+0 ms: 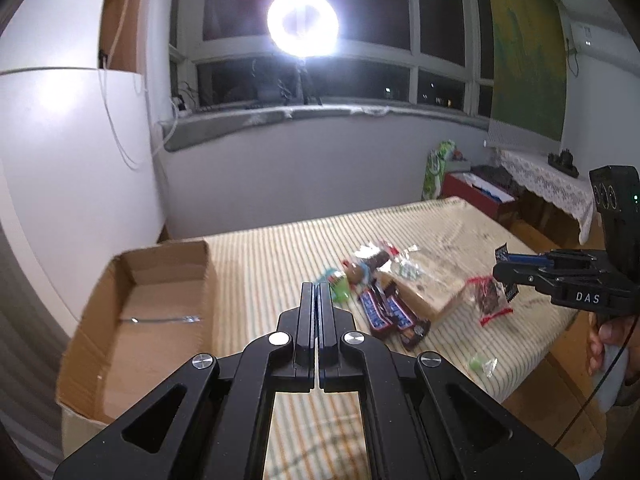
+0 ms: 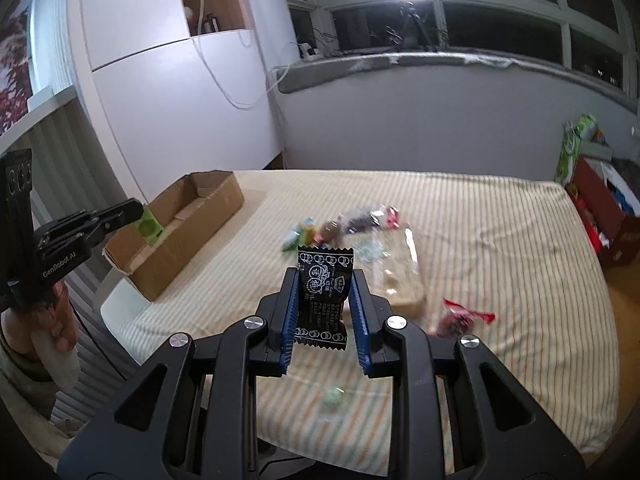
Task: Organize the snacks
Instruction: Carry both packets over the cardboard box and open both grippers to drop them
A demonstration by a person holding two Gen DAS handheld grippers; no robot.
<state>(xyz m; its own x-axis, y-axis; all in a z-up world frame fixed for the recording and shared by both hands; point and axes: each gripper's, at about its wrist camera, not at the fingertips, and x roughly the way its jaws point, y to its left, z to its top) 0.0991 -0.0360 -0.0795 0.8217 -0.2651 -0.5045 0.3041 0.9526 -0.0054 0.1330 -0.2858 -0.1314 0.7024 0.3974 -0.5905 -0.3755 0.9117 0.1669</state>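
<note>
The right gripper point(image 2: 325, 300) had its jaws pinching a black packet point(image 2: 325, 294), which stood upright between the blue pads with its crimped top clear above them. The left gripper point(image 1: 319, 312) had its jaws pressed together; in its own view nothing showed between them, though the right view showed something green at its tip (held or merely behind, I could not tell). The step in hand looked like carrying the packet to the box point(image 2: 188, 220), at left of centre in the right view, with its open top facing up. To do it well, the grip should stay firm on the slippery wrapper and release only once the packet was over the opening, inside the near wall.

The box sat at the left edge of the bench point(image 2: 480, 240) with its striped cover. The other snacks point(image 1: 384, 300) lay in a loose pile mid-frame, well apart from the box: chocolate bars, bright candies, a clear bag point(image 1: 432, 284). A red packet point(image 2: 460, 320) lay to the right, and a small green candy point(image 1: 482, 364) lay alone near the lower edge. The left gripper hung near the box at the left of the right view, so it could crowd the drop. A ring light point(image 1: 303, 22) glared at top centre.
</note>
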